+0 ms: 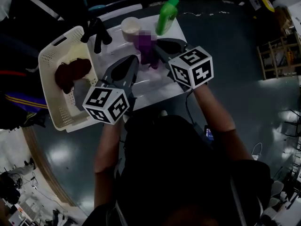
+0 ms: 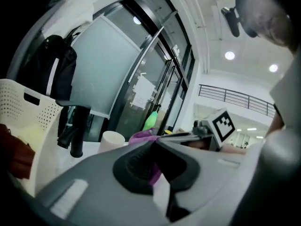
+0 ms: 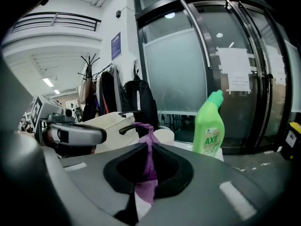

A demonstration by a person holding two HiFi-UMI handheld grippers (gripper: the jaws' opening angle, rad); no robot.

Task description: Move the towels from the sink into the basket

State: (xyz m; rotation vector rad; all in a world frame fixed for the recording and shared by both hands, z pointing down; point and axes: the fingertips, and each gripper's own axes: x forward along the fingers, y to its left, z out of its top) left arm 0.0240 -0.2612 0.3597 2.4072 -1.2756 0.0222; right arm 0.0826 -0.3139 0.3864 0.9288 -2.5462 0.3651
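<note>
The white sink [image 1: 157, 89] carried a black faucet [image 1: 96, 32], a glossy green bottle [image 1: 167, 15] and a white cup [image 1: 130, 28] along its far edge. A perforated plastic basket [image 1: 51, 60] stood at its left edge and held a crumpled dark-red towel [image 1: 70, 72]. The left gripper [image 1: 133, 62] and the right gripper [image 1: 158, 44] each pinched the soft purple towel [image 1: 144, 52] above the sink. The gripper bodies partly hid the cloth.

Bunched purple towel [image 1: 145, 48] aloft; dark red towel [image 1: 71, 72] inside white basket [image 1: 55, 108].
</note>
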